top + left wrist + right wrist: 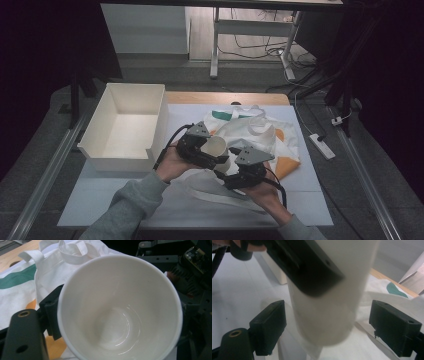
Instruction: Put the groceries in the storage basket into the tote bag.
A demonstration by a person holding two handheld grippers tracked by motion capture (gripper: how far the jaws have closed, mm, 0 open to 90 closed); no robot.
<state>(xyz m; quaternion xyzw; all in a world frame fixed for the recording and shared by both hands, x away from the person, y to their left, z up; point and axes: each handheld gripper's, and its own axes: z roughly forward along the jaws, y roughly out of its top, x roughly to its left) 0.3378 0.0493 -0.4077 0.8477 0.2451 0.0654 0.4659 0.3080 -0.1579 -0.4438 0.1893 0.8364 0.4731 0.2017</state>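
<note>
cup up off the table, clamped in the left gripper over the tote bag. right gripper just beside it, jaws apart either side of the cup, not touching. bin sits left.

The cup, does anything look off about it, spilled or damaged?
Nothing stands out. The cup is empty and clean inside, rim intact, held by the left gripper above the bag. The right gripper stands open around its base without touching.

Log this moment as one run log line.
left gripper: shut on white cup | right gripper: open, pads clear of cup | tote bag: flat on table
</note>
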